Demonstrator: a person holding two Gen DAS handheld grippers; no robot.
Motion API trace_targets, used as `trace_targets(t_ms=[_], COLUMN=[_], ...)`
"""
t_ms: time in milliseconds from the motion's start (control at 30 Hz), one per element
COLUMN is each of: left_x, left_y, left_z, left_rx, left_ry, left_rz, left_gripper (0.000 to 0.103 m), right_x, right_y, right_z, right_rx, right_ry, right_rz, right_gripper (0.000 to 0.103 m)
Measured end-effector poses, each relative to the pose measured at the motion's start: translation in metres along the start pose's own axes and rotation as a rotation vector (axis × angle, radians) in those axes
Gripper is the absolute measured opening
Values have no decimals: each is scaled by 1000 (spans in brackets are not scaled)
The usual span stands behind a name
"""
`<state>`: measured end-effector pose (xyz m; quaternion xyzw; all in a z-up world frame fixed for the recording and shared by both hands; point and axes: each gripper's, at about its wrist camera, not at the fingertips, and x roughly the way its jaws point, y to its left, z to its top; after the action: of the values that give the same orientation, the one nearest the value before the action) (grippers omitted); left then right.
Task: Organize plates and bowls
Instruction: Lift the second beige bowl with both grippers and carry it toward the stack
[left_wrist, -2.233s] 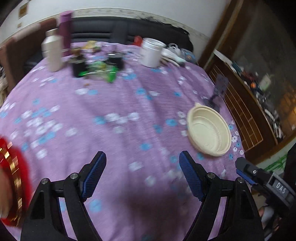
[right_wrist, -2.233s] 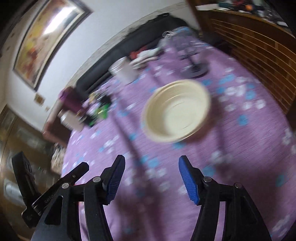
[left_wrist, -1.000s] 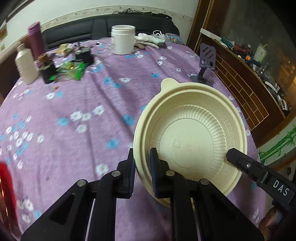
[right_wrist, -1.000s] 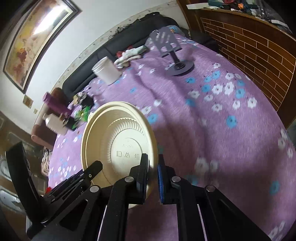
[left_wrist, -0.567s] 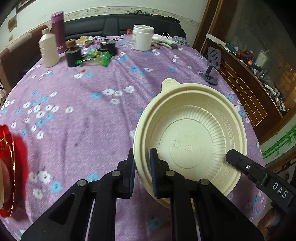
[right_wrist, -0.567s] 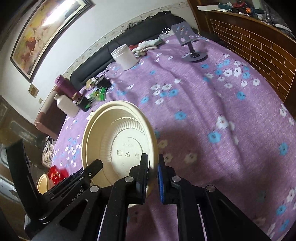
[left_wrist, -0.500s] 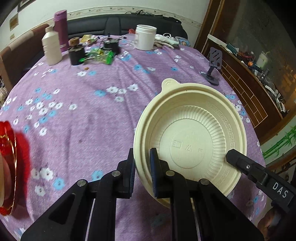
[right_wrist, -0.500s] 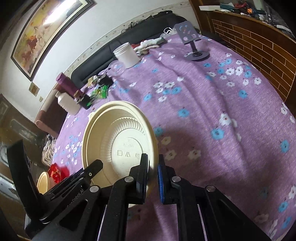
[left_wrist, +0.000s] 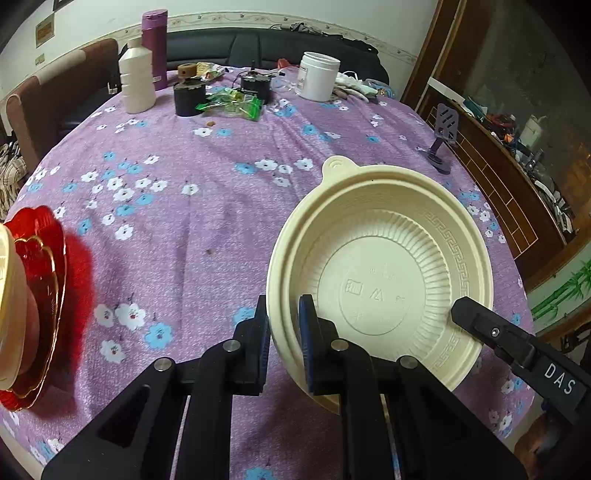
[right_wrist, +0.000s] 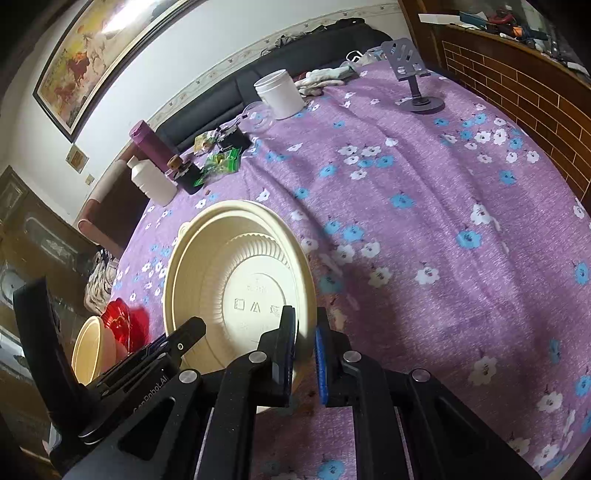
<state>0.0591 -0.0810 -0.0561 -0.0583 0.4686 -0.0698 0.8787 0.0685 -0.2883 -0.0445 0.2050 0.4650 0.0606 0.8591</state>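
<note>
Both my left tongs (left_wrist: 282, 334) and right tongs (right_wrist: 304, 345) clamp the cream bowl's (left_wrist: 380, 266) rim, carrying it over the desk (left_wrist: 207, 206); next, nest it onto the stack by the red plate (left_wrist: 40, 280).

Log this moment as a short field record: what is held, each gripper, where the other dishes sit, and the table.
held: cream plastic bowl, gripped at opposite rims
left gripper: shut on the bowl's rim
right gripper: shut on the bowl's rim
other dishes: red plate with a cream bowl on it, at the table's left edge
table: purple floral cloth; bottles and jars at the far side
</note>
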Motion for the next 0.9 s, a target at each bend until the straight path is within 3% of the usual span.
trace_targets(t_ms=[900], left_x=[-16], left_y=[26], left_z=[-11], left_rx=[-32], left_ry=[-11], left_rz=[50], left_gripper=[12], right_x=[7], right_y=[23], right_z=[-13], right_rx=[-45], right_ry=[25], right_rz=[61], right_gripper=[10])
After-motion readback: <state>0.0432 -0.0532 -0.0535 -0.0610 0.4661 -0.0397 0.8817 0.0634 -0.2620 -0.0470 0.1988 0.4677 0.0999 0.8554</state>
